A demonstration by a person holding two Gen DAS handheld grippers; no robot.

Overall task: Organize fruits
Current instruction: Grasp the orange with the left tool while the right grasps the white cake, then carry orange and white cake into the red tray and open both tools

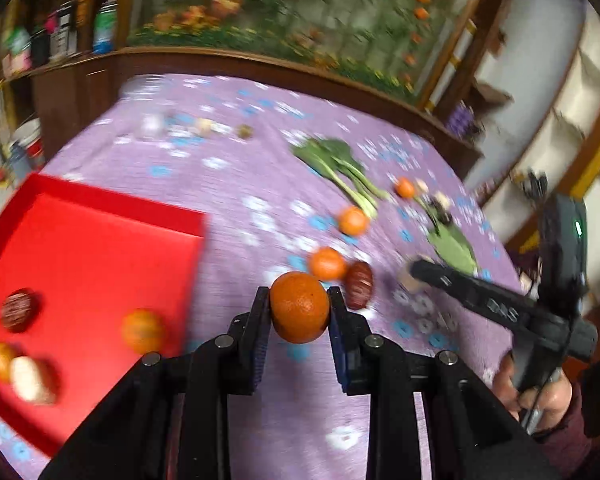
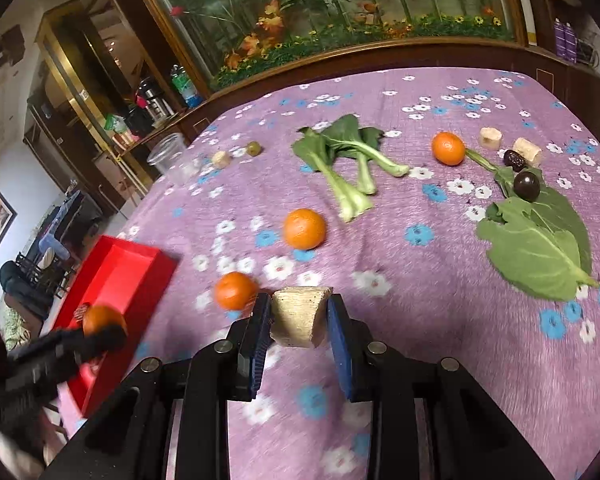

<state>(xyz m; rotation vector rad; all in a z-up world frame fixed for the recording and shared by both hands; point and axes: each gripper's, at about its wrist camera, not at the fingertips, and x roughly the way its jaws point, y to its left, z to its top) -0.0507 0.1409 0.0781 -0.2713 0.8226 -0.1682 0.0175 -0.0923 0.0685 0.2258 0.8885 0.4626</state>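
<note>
Gripping: left gripper [image 1: 299, 300] one orange [image 1: 299, 307], right gripper [image 2: 299, 307] one pale chunk [image 2: 298, 317]; three oranges loose.

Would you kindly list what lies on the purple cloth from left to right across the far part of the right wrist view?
Clear plastic cup → pale cut chunk → small green fruit → bok choy → far orange → pale round slice → second pale slice.

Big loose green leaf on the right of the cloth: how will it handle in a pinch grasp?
The big leaf lies flat and thin, so it is probably floppy and light. Its thicker stalk looks the safer pinch point. A dark round fruit sits near the stalk and may roll.
</note>
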